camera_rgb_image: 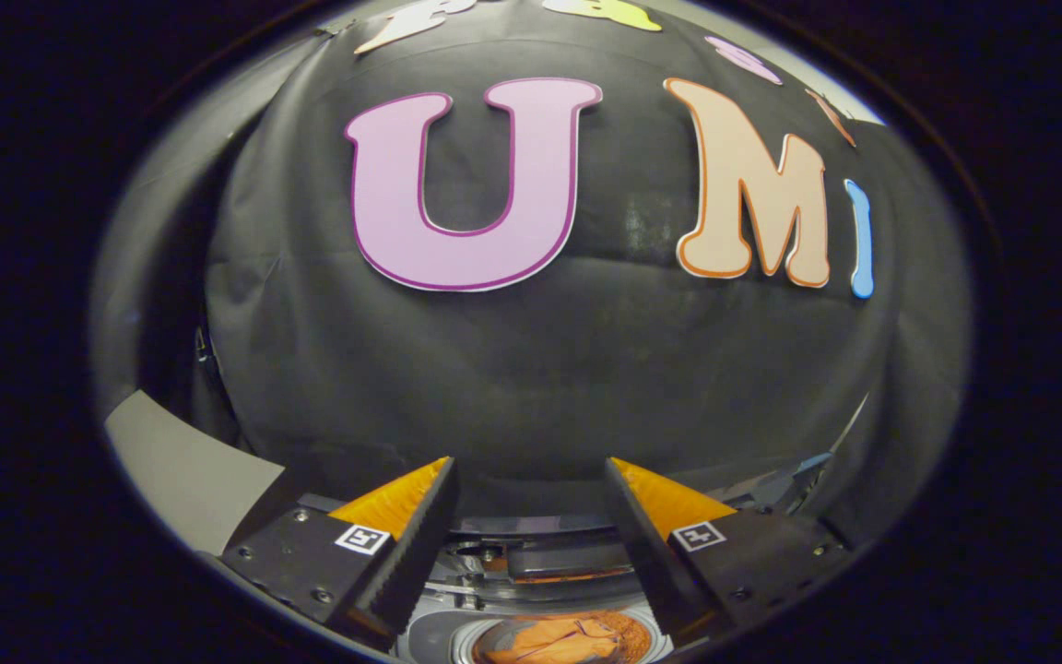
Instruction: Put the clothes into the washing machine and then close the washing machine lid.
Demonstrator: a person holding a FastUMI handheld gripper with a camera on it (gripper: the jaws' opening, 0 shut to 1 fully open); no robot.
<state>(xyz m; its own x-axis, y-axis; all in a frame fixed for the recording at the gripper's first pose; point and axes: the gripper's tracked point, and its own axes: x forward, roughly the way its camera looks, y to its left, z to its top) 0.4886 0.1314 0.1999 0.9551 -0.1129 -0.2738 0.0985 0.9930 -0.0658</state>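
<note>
Orange clothes (560, 643) lie crumpled inside the round drum of the washing machine (434, 636), low down between the two fingers of the claw (531, 475) and a bit below them. The cloth looks soft and folded, with some darker lines in it. A pale ring, the rim of the drum, goes around the clothes. The washing machine is light grey on top.

Just past the drum, between the fingers, sits a dark flat part with a thin orange edge (568, 561). It may be the lid of the machine standing up, but I cannot tell for sure. Small metal bits (485, 556) sit beside it, near the left finger.

The claw is wide apart. Nothing is between its fingers, and they touch nothing. Each finger (402, 516) has a small black and white square sticker (362, 539) on it. The inner sides of the fingers have little ridges.

Beyond the fingers hangs the black cloth wall (531, 369) of the booth. It has soft folds and wrinkles in it. A flat grey panel (185, 470) shows off to the left of the left finger, leaning at a slant. Some grey and blue bits (794, 475) peek out to the right, past the right finger, too small to make out.
</note>
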